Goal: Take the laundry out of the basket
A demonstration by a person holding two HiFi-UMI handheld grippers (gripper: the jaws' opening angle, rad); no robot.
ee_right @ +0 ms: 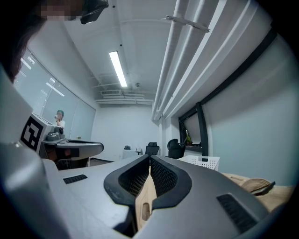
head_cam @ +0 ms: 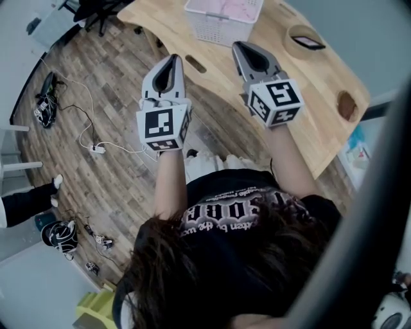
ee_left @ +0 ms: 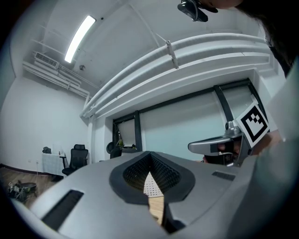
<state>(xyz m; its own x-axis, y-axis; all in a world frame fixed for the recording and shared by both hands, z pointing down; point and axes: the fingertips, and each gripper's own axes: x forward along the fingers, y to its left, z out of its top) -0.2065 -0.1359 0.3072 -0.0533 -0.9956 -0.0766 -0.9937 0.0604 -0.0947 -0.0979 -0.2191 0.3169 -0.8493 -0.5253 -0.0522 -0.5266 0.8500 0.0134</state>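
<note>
The white laundry basket (head_cam: 218,29) stands on the wooden table (head_cam: 289,103) at the far edge of the head view, with pink laundry (head_cam: 226,8) inside it. Both grippers are held level in front of the person, short of the basket and apart from it. My left gripper (head_cam: 174,58) is over the floor by the table's near edge, shut and empty. My right gripper (head_cam: 239,45) is over the table just in front of the basket, also shut and empty. In the right gripper view (ee_right: 149,158) the basket (ee_right: 204,162) shows to the right; the left gripper view (ee_left: 150,156) shows a sliver of it (ee_left: 150,186) between the jaws.
A round woven dish (head_cam: 307,42) with a dark flat object and a small brown round piece (head_cam: 347,106) lie on the table's right side. Cables and a power strip (head_cam: 96,149) run over the wood floor at left. An office chair (head_cam: 96,9) stands at the back left.
</note>
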